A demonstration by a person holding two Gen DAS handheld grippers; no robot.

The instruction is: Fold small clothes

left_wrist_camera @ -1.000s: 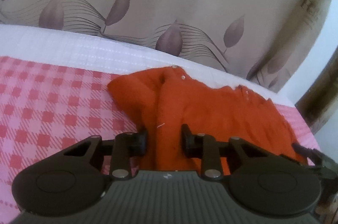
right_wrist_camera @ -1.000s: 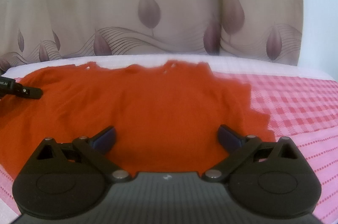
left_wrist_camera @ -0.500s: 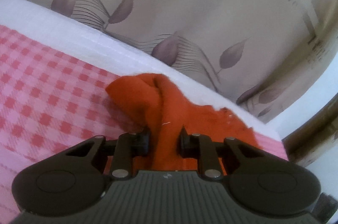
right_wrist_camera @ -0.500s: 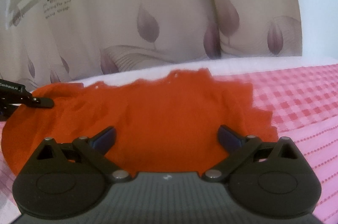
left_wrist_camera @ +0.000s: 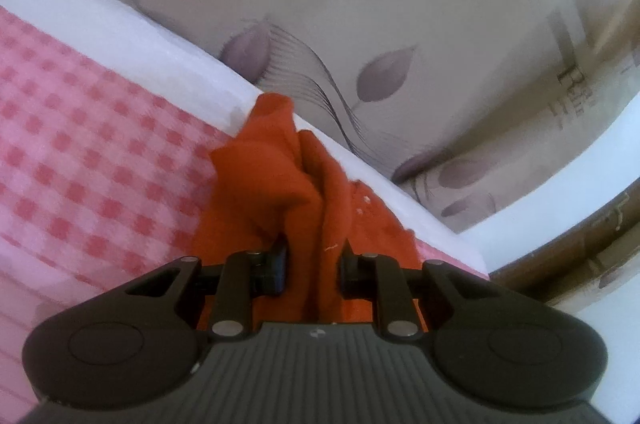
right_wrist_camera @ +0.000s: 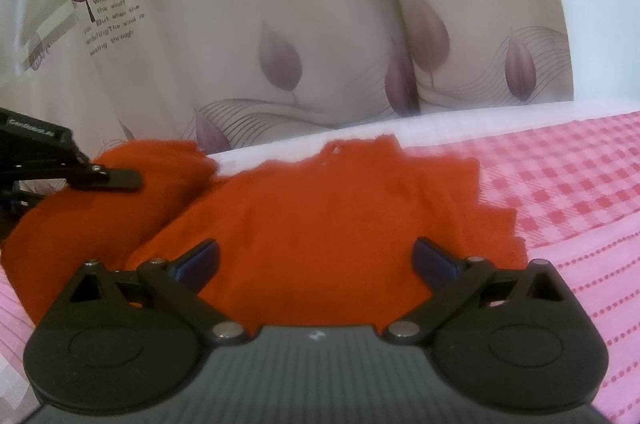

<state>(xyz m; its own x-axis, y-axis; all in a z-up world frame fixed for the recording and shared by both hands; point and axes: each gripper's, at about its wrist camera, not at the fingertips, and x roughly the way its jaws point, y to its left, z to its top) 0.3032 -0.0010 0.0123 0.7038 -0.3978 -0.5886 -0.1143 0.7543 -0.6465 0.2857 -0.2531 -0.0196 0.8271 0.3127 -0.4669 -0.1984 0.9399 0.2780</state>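
1. Left gripper (left_wrist_camera: 313, 266): jaws have just been closing, now clamped on a bunched fold of the orange garment (right_wrist_camera: 320, 224).
2. Right gripper (right_wrist_camera: 316, 258): spread wide, low over the garment, probably not touching.
3. Garment lies on the pink checked bed (right_wrist_camera: 560, 175); leaf-print curtain (right_wrist_camera: 320, 23) behind.

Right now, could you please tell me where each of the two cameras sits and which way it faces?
Left wrist: sits on the left gripper, looking along its fingers, tilted, at the bunched orange garment they clamp, the pink checked bedcover and the leaf-print curtain.
Right wrist: sits on the right gripper, open above the spread garment; the left gripper shows at its left edge.
Shared: garment, bedcover, curtain, left gripper.
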